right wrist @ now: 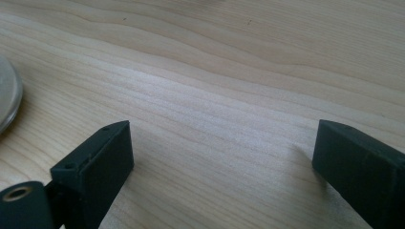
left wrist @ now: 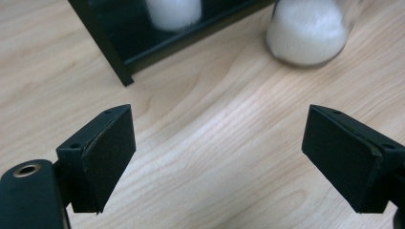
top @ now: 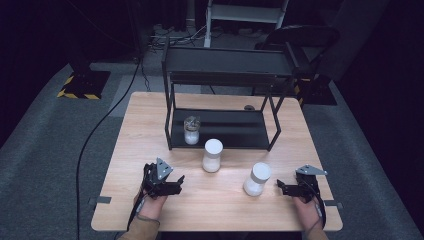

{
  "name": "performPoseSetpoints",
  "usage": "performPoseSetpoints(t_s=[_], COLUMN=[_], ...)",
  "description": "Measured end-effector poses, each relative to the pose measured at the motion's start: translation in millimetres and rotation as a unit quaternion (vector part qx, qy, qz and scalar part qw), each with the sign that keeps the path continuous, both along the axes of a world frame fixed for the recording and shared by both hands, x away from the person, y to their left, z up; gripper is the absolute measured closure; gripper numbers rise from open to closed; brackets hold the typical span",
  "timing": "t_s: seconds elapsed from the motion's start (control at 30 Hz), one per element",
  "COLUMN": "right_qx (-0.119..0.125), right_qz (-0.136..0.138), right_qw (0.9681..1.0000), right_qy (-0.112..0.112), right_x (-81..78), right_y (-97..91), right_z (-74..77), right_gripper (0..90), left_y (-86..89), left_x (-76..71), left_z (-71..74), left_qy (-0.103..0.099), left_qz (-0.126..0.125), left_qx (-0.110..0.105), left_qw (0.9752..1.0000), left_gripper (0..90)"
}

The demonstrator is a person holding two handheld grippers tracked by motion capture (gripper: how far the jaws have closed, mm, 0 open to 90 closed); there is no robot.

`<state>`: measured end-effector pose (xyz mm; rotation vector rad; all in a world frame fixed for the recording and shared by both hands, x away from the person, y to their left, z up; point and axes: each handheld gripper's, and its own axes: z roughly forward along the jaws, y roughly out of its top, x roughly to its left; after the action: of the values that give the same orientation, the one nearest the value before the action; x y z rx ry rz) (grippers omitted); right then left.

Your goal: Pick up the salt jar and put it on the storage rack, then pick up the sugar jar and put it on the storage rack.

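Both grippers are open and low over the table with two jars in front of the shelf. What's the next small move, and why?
Probably ease the left gripper forward and to the right toward the middle jar. Its jaws stand open with bare table between them, and in the left gripper view that jar sits ahead, off to the right. The right gripper is already beside the tilted jar.

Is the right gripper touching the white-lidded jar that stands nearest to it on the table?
Apart. In the high view, bare table shows between the right gripper and the jar. In the right gripper view, its open jaws have nothing between them.
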<state>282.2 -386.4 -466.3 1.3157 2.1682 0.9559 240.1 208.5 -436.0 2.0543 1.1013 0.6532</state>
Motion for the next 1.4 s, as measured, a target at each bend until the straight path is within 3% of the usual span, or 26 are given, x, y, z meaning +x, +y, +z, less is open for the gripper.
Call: performPoseSetpoints(t_s=[0.63,0.77,0.83,0.9,1.4], right_qx=[0.000,0.000,0.000,0.000,0.000], right_qz=[0.000,0.000,0.000,0.000,0.000], right_qw=[1.0000,1.0000,1.0000,1.0000,1.0000], right_qy=[0.000,0.000,0.000,0.000,0.000], right_x=[0.0,0.0,0.0,0.0,-0.2], right_y=[0.0,0.0,0.0,0.0,0.1], right_z=[0.0,0.0,0.1,0.0,0.3], right_gripper=[6.2,6.2,6.2,6.2,6.2], left_y=[-9.2,-4.1,1.2,8.3,7.8], left_x=[18.9,19.7,17.1,23.4,23.4], left_z=[-11.4,-14.9,-22.5,-24.2,-24.0], left_qy=[0.071,0.073,0.061,0.081,0.082], left_qz=[0.010,0.015,0.010,0.005,0.004], left_qx=[0.041,0.025,0.011,-0.013,-0.012], left_qw=[0.9966,0.9969,0.9980,0.9966,0.9966], left_gripper=[9.7,7.3,4.9,2.2,0.1])
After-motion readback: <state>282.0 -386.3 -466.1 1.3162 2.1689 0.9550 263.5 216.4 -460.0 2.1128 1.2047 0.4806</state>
